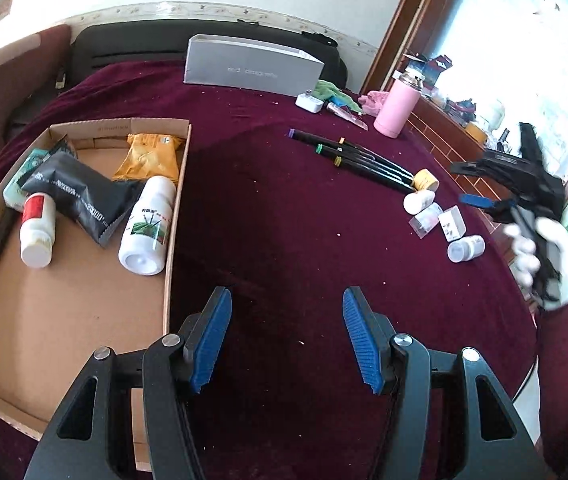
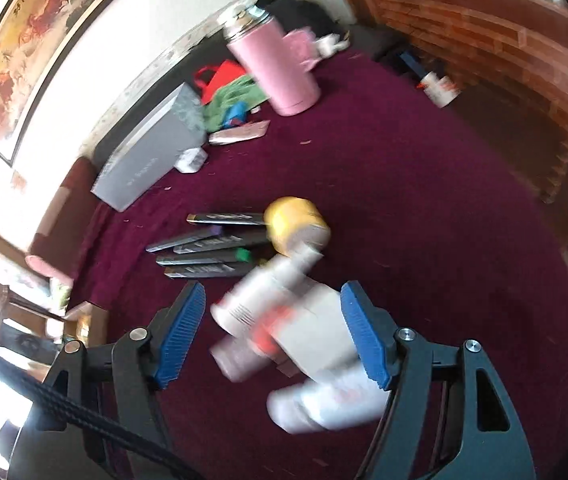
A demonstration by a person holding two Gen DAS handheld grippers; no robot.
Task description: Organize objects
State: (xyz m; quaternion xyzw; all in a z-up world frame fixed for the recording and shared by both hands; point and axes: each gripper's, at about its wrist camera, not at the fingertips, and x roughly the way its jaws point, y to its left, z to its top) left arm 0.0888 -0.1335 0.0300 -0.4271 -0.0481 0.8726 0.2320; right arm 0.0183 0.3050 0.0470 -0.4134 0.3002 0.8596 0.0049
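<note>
A cardboard box [image 1: 175, 208] on the maroon cloth holds a green-label white bottle [image 1: 145, 228], a red-label bottle [image 1: 35, 232], a black pouch [image 1: 83, 196] and a yellow packet [image 1: 151, 156]. My left gripper [image 1: 288, 294] hangs open and empty over the cloth, just right of the box. Black markers [image 1: 364, 160] [image 2: 211, 248] lie beside a yellow-capped bottle [image 1: 426, 180] [image 2: 296, 224]. Near them are small white bottles [image 1: 466, 248] [image 2: 259, 304] and a white adapter [image 1: 452, 222] [image 2: 316, 328]. My right gripper [image 2: 272, 286] [image 1: 472, 186] is open above this blurred cluster, its pads not touching anything.
A grey carton [image 1: 251, 66] [image 2: 151, 160], a pink flask [image 1: 396, 106] [image 2: 275, 68], a white charger [image 1: 310, 103] and a green cloth [image 2: 235, 98] stand at the back. The table edge curves past the right side. A gloved hand [image 1: 556, 256] holds the right gripper.
</note>
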